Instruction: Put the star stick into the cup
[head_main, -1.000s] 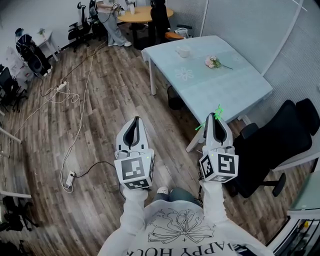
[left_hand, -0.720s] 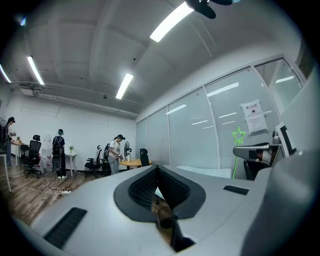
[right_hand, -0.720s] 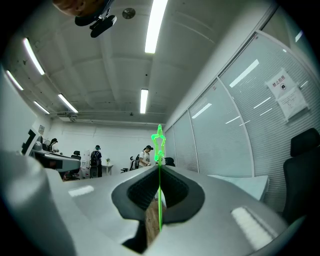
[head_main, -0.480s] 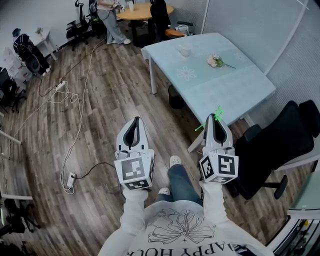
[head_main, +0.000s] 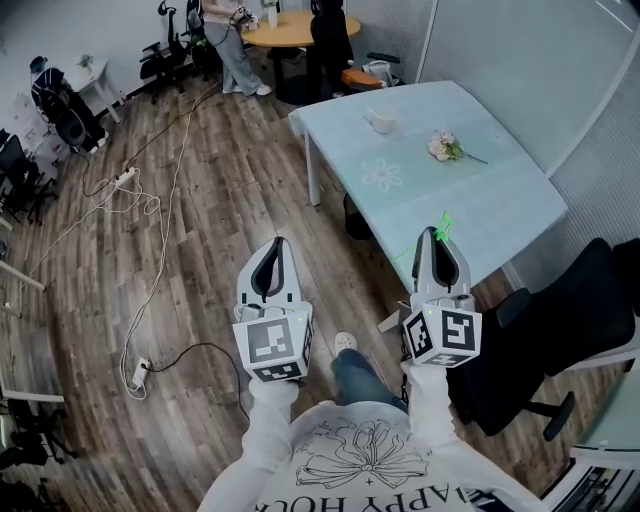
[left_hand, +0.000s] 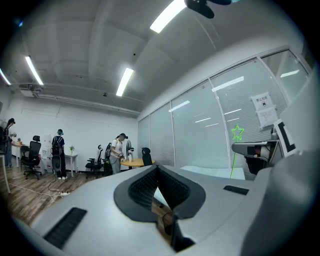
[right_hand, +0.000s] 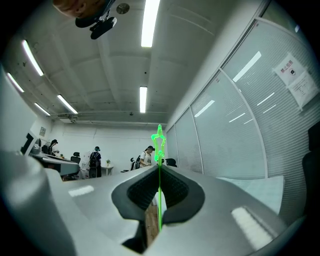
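The green star stick (head_main: 443, 222) pokes out past the tip of my right gripper (head_main: 438, 233), which is shut on its thin stem. In the right gripper view the stick (right_hand: 159, 145) stands upright between the closed jaws (right_hand: 159, 172). My left gripper (head_main: 274, 243) is shut with nothing in it, held over the wood floor to the left of the table. From the left gripper view (left_hand: 158, 169) the star (left_hand: 237, 132) shows off to the right. A small white cup (head_main: 381, 121) sits at the far end of the pale green table (head_main: 480, 205), well beyond both grippers.
A bunch of pink flowers (head_main: 443, 147) lies on the table right of the cup. A black office chair (head_main: 560, 325) stands at the right. Cables and a power strip (head_main: 138, 362) lie on the floor at left. People stand by a round wooden table (head_main: 300, 25) at the back.
The view has moved toward the table, which now lies nearer and lower in the head view. Both grippers keep their pose and stay shut, the right one holding the stick.
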